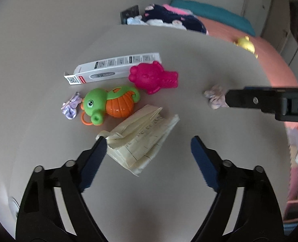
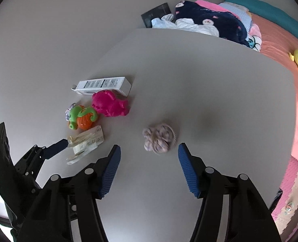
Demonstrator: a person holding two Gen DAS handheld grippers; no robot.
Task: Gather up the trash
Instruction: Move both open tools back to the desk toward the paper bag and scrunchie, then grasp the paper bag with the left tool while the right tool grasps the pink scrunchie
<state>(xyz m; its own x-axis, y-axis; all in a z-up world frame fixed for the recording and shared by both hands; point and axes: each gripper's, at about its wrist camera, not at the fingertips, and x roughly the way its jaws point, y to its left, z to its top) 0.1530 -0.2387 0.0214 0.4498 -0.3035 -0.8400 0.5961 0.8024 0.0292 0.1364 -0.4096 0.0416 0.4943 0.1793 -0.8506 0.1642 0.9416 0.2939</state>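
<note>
1. The left gripper (image 1: 147, 141) hangs over the bench (image 1: 189, 60) with its jaws apart; the folded cream paper (image 1: 140, 139) lies between them, its corner touching the left pad, unclamped.
2. The right gripper (image 2: 149, 149) has its jaws spread, and the crumpled lilac wad (image 2: 158, 138) sits just ahead between the tips, apart from both pads.
3. Beyond the paper lie a green and orange seahorse toy (image 1: 110, 104), a pink toy (image 1: 153, 76), a white box (image 1: 112, 66) and a small purple wrapper (image 1: 70, 106).

Two toys (image 1: 112, 102), two wrappers (image 1: 71, 105), one box (image 1: 112, 67), one paper (image 1: 142, 139).
</note>
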